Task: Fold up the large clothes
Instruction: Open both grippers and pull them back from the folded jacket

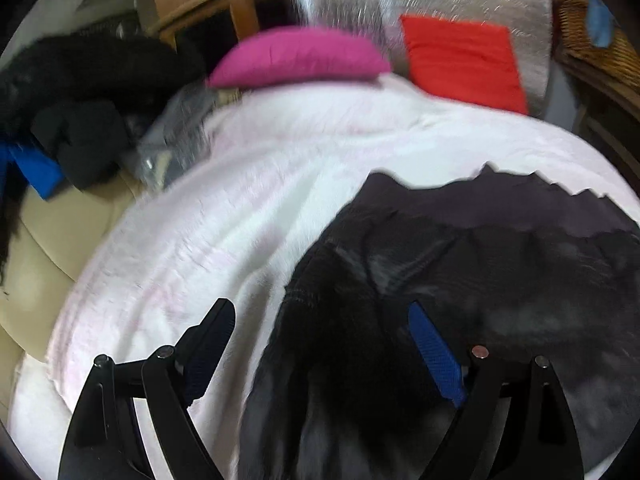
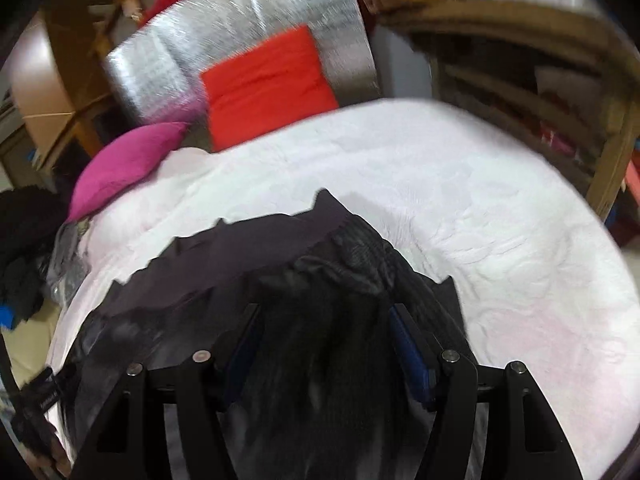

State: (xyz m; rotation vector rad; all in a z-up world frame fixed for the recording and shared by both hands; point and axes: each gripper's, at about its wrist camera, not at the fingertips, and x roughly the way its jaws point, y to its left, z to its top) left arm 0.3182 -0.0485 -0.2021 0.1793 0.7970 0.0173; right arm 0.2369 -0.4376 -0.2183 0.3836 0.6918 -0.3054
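On the white blanket [image 1: 248,208] that covers the bed lies the dark garment [image 1: 500,240], spread flat, presumably so its edges can be found and brought together. It fills the near right of the left wrist view and the near middle of the right wrist view, with bare blanket all round its far side. Its zigzag far hem [image 2: 240,224] faces the pink cushion [image 1: 300,56] and red cushion [image 2: 268,84] at the head of the bed; as far as the blur allows, the long axis seems to run from that hem back toward the person.

The left claw [image 1: 320,344] stands wide open above the garment's left edge, one finger over blanket and one over cloth, gripping nothing. The right claw [image 2: 324,344] is partly open with a dark bunch of the garment between its fingers; I cannot tell whether the pads press on it. A heap of other dark clothes [image 1: 80,120] waits at the bed's left side.
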